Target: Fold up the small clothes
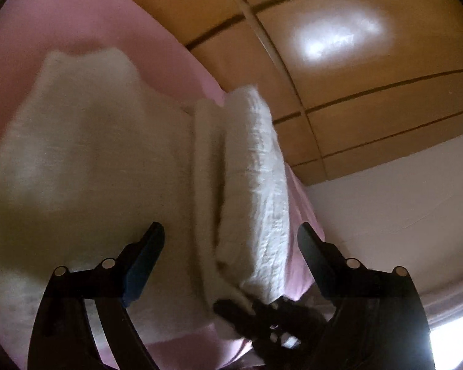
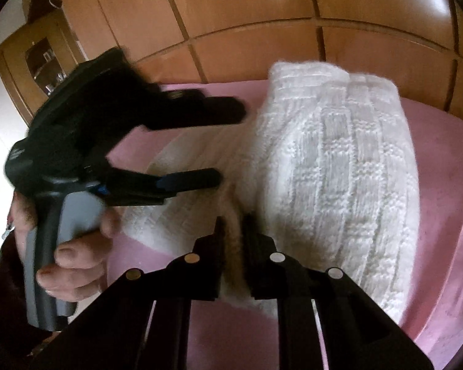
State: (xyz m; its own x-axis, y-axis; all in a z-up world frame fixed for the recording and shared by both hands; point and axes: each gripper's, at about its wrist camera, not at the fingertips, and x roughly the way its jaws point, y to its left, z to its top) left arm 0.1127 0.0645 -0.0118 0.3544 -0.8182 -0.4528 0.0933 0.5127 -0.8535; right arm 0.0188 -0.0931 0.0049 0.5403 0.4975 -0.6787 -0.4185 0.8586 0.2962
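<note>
A white knitted garment lies on the pink bed cover, its right side folded over into a thick raised flap. My left gripper is open and empty, hovering over the garment next to the flap; it also shows in the right wrist view, held by a hand. My right gripper is shut on the folded edge of the white knit at its near end. The right gripper's tips show dark at the bottom of the left wrist view.
A wooden wardrobe with panelled doors stands right behind the bed. A white wall and a bright window corner are on the right. A wooden shelf unit stands at far left. The pink cover's edge runs on the right.
</note>
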